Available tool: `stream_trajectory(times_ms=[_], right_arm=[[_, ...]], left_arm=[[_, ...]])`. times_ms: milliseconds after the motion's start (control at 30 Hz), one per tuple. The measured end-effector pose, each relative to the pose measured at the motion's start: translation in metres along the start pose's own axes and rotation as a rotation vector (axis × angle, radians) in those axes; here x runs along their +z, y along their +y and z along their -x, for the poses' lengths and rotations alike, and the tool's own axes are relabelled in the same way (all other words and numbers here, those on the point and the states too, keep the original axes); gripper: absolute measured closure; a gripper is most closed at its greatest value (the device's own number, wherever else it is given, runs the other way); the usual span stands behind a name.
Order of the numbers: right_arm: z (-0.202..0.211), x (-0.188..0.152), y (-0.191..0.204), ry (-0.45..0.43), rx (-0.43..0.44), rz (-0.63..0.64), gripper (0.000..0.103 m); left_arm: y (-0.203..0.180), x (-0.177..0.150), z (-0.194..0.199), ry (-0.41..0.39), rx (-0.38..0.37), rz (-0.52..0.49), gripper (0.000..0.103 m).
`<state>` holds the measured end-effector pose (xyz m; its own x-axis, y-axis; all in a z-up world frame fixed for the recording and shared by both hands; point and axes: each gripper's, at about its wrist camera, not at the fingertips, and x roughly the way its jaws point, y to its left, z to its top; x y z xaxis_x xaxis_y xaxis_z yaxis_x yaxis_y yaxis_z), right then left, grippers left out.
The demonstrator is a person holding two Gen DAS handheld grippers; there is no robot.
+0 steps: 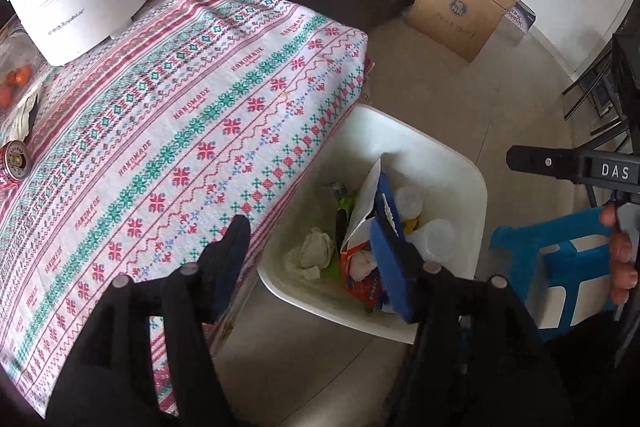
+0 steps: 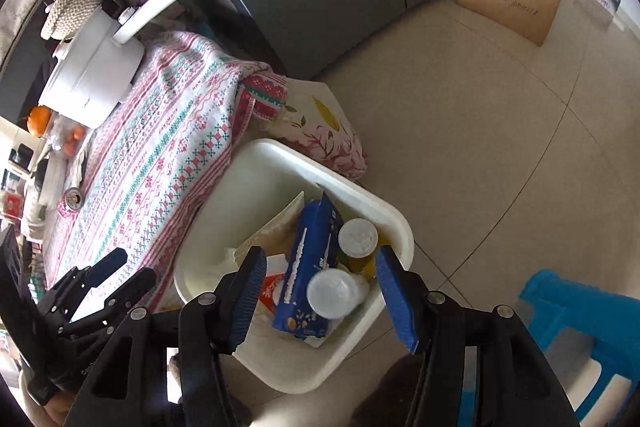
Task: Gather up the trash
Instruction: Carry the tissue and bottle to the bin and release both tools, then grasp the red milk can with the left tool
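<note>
Where fingers (image 2: 246,297) gape (empty), bin (image 2: 256,163) below

White bin (image 2: 276,163), blue carton (image 2: 312,267), red-and-green cross-stitch tablecloth (image 1: 180,115), blue stool (image 2: 580,323).

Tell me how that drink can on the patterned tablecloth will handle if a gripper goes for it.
The can stands upright near the cloth's edge, so a sideways nudge could probably tip it, and once down it would likely roll. Its top looks opened, so it may be nearly empty and light, and thin walls might dent under a hard squeeze. The tablecloth may drag rather than let it slide.
</note>
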<state>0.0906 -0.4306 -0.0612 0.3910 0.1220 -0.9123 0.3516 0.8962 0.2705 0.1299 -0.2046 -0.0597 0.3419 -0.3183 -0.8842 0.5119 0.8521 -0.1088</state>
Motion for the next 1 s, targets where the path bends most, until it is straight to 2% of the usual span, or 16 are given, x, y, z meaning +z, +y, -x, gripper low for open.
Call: stream_trajectory(times_ms=[333,567,767,867,1000], right_arm=[[0.022,-0.004,0.018,-0.081,0.000,0.038,0.038],[0.026,-0.005,0.050,-0.143,-0.037,0.123,0.032],[0.017,-0.003,0.081,-0.151,-0.014,0.160,0.026],[0.005,0.003,0.103,-0.137,-0.015,0.204,0.025],[-0.010,0.009,0.132,-0.138,-0.040,0.278,0.025]], left_arm=[[0.046,0.004,0.029,-0.069,0.023,0.105,0.026],[0.086,-0.003,0.046,-0.095,0.092,0.197,0.017],[0.145,-0.014,0.057,-0.096,0.166,0.371,0.007],[0.185,-0.017,0.060,-0.071,0.227,0.471,0.007],[0.240,-0.017,0.067,-0.078,0.286,0.605,0.006]])
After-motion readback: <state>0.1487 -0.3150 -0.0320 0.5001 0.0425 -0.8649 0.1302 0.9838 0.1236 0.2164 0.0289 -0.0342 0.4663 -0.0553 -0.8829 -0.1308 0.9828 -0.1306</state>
